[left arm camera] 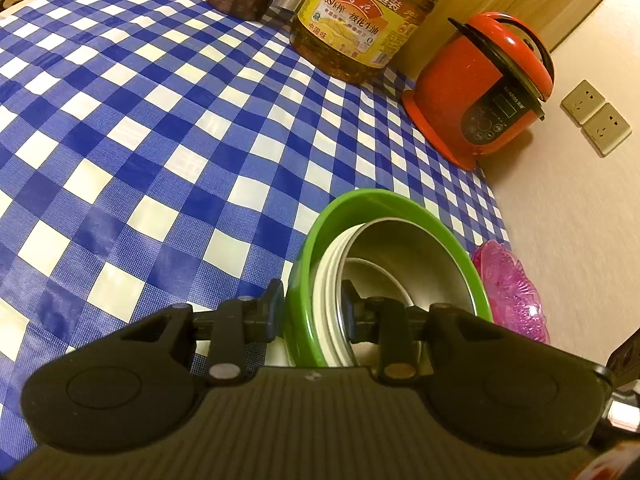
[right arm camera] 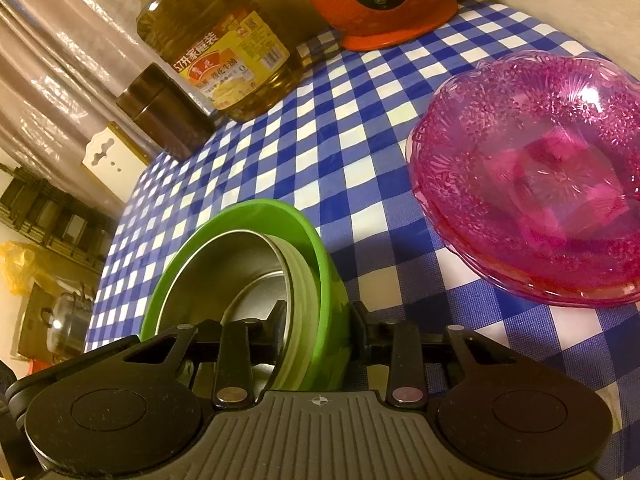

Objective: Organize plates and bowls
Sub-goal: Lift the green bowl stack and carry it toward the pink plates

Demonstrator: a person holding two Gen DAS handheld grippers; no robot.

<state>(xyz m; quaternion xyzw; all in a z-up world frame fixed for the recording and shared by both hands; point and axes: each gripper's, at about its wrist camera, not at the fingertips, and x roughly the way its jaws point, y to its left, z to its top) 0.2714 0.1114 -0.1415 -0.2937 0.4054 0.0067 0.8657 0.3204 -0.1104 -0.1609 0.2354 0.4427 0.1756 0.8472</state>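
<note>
Left gripper pinching near wall of nested stack: green bowl around steel bowl; right gripper straddling opposite wall, contact unclear. Nesting apparently done; pink glass dish left, near tablecloth's wall-side edge. Open checks far side, before oil jug, rice cooker.

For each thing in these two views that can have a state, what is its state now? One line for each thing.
green bowl: holds the nested metal bowl, gripped at both sides of its rim.
metal bowl: nested inside the green one, empty.
pink glass bowl: upright on the tablecloth, apart, empty.
oil bottle: upright, mostly full.
red rice cooker: lid shut.
left gripper: shut on the rims.
right gripper: shut on the rims.
</note>
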